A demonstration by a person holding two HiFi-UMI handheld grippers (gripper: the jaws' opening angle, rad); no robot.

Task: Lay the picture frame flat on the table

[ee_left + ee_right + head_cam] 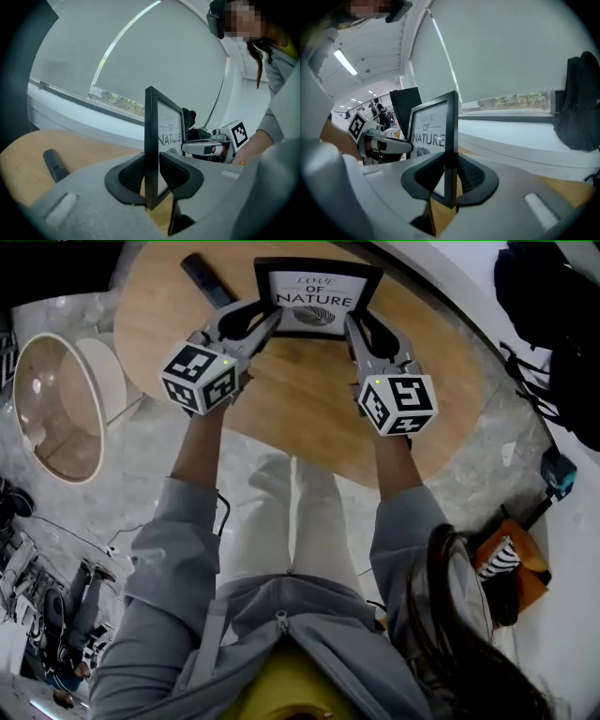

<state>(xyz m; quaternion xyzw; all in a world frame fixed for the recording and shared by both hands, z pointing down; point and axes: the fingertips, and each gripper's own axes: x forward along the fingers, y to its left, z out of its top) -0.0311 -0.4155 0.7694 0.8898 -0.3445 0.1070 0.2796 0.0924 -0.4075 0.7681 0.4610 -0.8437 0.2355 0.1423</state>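
A black picture frame [317, 296] with a white print reading "NATURE" stands upright at the far side of the round wooden table [309, 418], its face towards me. My left gripper [274, 317] is shut on the frame's left edge. My right gripper [351, 326] is shut on its right edge. In the left gripper view the frame [166, 136] shows edge-on, with the left gripper [151, 176] pressing both pads on its black border. From the right gripper's camera the frame [429, 131] rises between the pads of the right gripper [450, 176] in the same way.
A black bar-shaped object [208, 279] lies on the table left of the frame, also visible as the bar [55, 164]. On the floor are a round pale lamp-like thing [56, 404] at left and an orange box [511, 568] at right. A black backpack [581, 112] stands by the window.
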